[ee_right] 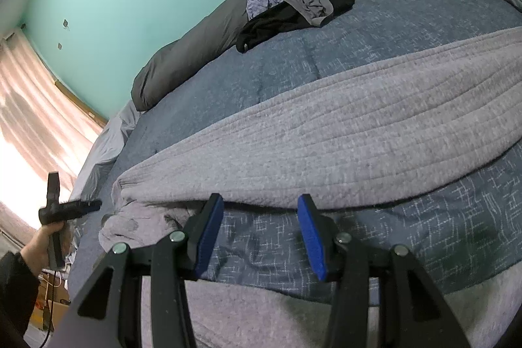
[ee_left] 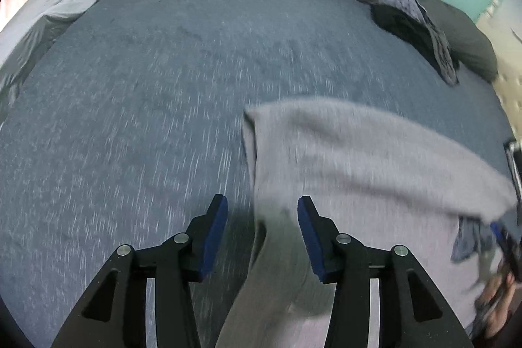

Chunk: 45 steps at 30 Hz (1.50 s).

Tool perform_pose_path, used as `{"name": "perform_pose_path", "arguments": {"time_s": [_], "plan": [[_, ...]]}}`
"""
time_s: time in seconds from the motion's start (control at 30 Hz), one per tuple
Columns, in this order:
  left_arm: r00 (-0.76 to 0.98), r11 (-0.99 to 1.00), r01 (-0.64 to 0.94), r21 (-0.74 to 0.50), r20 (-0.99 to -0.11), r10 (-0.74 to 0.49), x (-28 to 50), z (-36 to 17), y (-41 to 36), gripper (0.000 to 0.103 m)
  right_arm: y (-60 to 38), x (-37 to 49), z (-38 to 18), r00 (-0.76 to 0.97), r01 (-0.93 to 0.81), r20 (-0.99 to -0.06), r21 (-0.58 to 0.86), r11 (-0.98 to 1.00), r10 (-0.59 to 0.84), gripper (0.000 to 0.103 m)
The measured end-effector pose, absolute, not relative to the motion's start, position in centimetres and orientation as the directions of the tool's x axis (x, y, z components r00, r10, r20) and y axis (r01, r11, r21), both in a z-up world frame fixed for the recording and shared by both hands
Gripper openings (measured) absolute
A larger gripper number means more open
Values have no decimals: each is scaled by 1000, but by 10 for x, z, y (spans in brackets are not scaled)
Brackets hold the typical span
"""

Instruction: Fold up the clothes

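**Q:** How did the fingers stand?

**A:** The left gripper (ee_left: 262, 211) was spread wide, holding nothing; a narrow hanging strip of the grey knit garment (ee_left: 375, 152) ran between its fingers without being pinched. The right gripper (ee_right: 261, 211) was likewise spread wide and empty, with bare bedspread (ee_right: 424, 217) between its fingers.

**Q:** Where was the garment?

**A:** On the bed. In the right wrist view, one grey part filled the nearest ground at 6 o'clock. Beyond the fingers a broad ribbed band lay over the bedspread, its near hem just past the fingertips. A rumpled end sat at 9 o'clock.

**Q:** Long axis?

**A:** In that view, the band ran from 9 o'clock up toward 2 o'clock, ribs parallel to that line. The left wrist view was motion-blurred; detail there could not be read.

**Q:** Handling properties?

**A:** Judged soft, limp and thick. It would likely sag between holds and drag on the bedspread. Grip the hem edge or a corner, pinching through all the layers.

**Q:** Farther back?

**A:** A loose pile of other clothes (ee_right: 293, 5) lay at 12 o'clock, against a dark grey rolled duvet (ee_right: 212, 38). Fold stage could not be settled.
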<state>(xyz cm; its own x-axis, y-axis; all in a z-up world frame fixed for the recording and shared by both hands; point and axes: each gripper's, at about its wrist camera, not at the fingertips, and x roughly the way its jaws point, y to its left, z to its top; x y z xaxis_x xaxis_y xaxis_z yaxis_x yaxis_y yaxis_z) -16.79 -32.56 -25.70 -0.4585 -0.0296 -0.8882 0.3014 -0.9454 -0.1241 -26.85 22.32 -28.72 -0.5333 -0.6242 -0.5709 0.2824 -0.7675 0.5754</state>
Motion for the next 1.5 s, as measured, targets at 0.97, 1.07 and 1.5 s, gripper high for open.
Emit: {"name": "perform_pose_path", "arguments": {"time_s": [0.97,1.07,1.5], "plan": [[-392,-944,278,-176,-918,56,-37,-294,-305,4,220,-260,-283,-527,291,-560,587,-755,-639,48],[-398,-946,276,-172,-916,51,-27,-280,-303,3,220,-260,-283,-524,290,-558,593,-751,-643,48],[-331,-937,317,-145,-943,34,-12,-274,-325,3,232,-254,-271,-535,275,-540,617,-738,-650,48]]}}
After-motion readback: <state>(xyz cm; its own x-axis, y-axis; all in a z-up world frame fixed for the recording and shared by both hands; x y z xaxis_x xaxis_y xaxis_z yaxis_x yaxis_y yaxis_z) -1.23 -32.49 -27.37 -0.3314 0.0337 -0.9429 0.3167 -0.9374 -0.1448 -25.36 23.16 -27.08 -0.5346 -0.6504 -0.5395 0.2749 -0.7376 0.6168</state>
